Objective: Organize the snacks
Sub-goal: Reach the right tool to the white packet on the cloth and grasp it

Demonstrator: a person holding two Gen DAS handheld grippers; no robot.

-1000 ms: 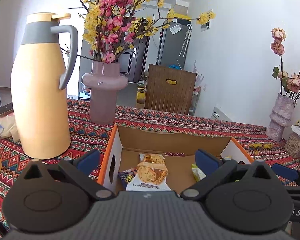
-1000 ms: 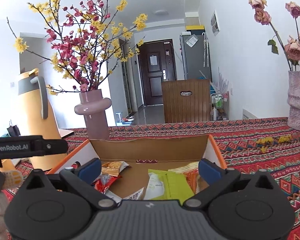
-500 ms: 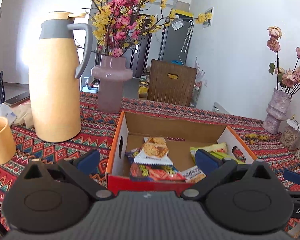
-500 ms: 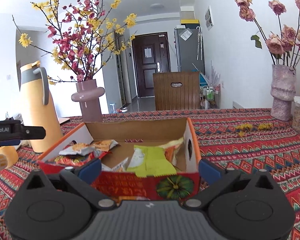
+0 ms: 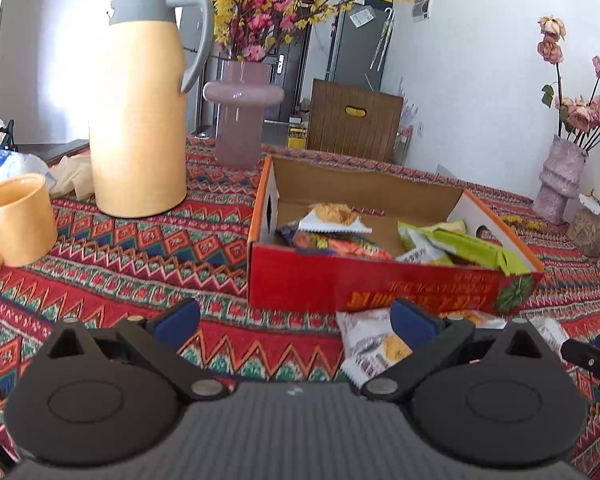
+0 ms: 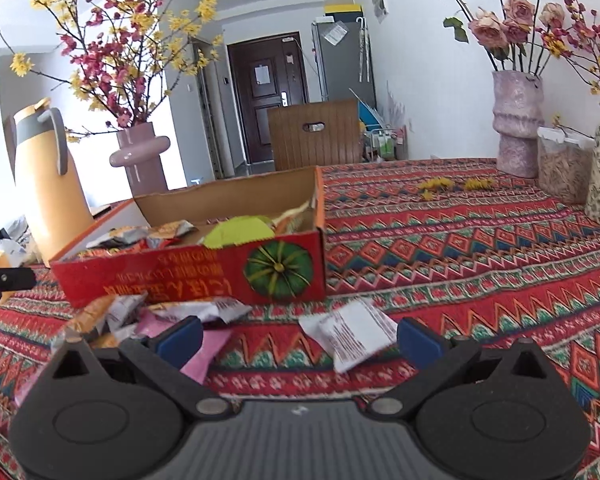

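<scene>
A red cardboard box (image 5: 380,284) (image 6: 188,276) with orange-edged flaps sits on the patterned tablecloth and holds several snack packets, among them a green one (image 5: 460,244) (image 6: 236,232). Loose packets lie in front of the box: a white one (image 5: 368,348) by my left gripper's right finger, a white one (image 6: 352,332) and a pink one (image 6: 208,344) in the right wrist view. My left gripper (image 5: 296,320) stands open above the cloth with nothing between its fingers. My right gripper (image 6: 298,338) is open too, just short of the loose packets.
A tall yellow thermos jug (image 5: 140,112) and a yellow mug (image 5: 16,220) stand left of the box. A mauve flower vase (image 5: 242,120) is behind it. Rose vases (image 6: 518,120) and a clear jar (image 6: 562,168) line the right wall. A wooden chair back (image 5: 354,120) rises beyond the table.
Both grippers have drawn back from over the box toward the near table edge and dropped lower. The box's red front and the loose packets before it have come into view.
</scene>
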